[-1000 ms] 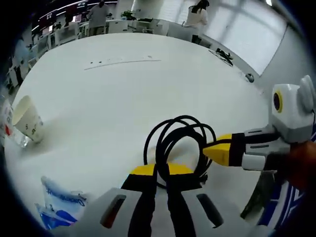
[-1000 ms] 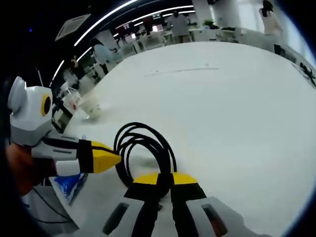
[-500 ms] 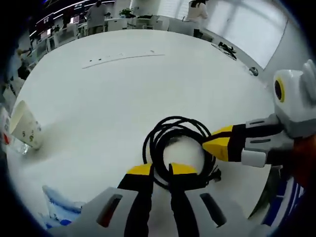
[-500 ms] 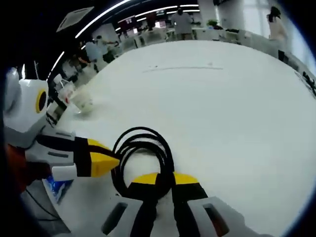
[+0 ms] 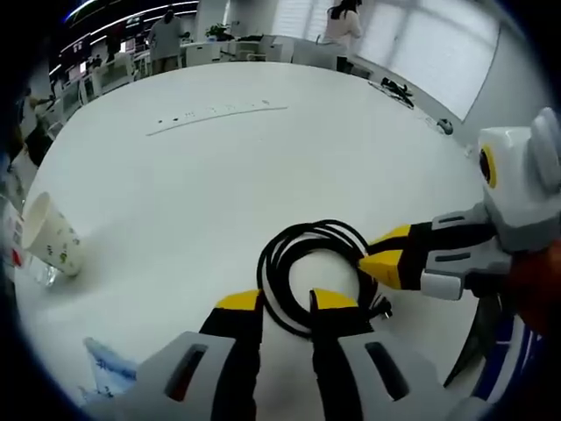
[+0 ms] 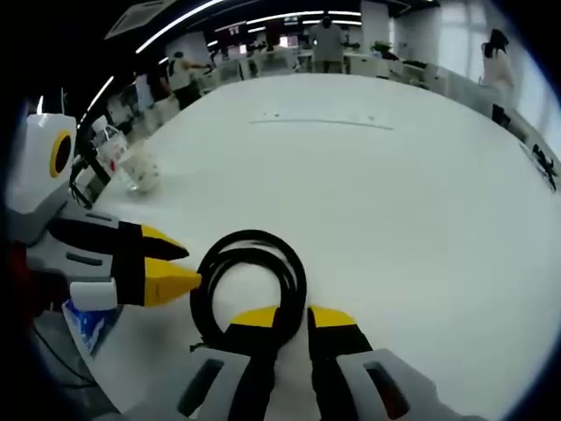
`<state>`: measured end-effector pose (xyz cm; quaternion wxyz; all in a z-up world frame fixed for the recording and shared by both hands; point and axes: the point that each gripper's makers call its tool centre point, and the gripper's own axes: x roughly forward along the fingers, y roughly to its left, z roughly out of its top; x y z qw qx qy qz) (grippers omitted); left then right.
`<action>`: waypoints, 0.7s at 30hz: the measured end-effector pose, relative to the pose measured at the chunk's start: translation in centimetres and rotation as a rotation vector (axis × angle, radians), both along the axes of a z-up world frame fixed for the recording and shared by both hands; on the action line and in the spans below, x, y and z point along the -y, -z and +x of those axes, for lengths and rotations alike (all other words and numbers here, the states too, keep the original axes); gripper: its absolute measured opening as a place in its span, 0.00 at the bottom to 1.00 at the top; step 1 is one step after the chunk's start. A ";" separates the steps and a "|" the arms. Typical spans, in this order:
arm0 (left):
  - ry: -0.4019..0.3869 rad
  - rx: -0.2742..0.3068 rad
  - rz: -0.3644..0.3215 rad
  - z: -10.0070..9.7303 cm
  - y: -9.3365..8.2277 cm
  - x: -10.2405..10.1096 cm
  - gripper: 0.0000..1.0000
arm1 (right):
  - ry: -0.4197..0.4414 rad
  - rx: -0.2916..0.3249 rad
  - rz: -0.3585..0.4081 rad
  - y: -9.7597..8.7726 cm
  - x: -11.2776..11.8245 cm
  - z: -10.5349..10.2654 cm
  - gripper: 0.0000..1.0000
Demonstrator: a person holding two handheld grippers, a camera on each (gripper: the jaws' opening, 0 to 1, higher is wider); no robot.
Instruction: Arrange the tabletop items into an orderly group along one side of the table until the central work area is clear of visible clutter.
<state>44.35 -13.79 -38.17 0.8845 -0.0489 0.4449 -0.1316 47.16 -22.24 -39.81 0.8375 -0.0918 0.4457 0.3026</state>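
**Black cable coil sits between two grippers at the table's near edge**

Far left in the left gripper view, a paper cup lies tipped on its side near the table's edge, and a blue and white packet rests below it, close to the near edge. These look like things already pushed to one side, so the middle of the white table stays bare.

Next comes the left gripper. Its two yellow tips stand a little apart, and the near side of the black cable coil passes through the gap between them. The tips do not look pressed onto the cable — the gripper seems loose around it, not squeezing.

The coil lies flat on the table, near the side where the person stands. It is probably being kept as a neat loop so it takes up little room and can sit with the other things.

On the right of that view, the right gripper points in sideways, touching the coil's right side. In the right gripper view, the right gripper has its yellow tips close together with the coil's near edge between them. It looks like it is pinching the cable — likely to hold the loop in shape. The left gripper comes in from the left there, its jaws spread, just beside the coil.
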 end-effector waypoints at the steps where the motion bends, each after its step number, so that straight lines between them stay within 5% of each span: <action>1: -0.003 0.003 -0.003 -0.1 -0.1 -0.1 0.20 | 0.004 0.003 0.004 -0.1 0.0 0.0 0.10; 9: -0.039 0.048 -0.015 -0.5 -2.0 -1.0 0.23 | 0.025 0.041 0.032 -1.1 -0.2 -0.8 0.11; 21: -0.085 0.072 -0.010 -2.5 -2.4 -3.3 0.23 | 0.007 0.053 0.046 -1.9 -1.4 -2.8 0.12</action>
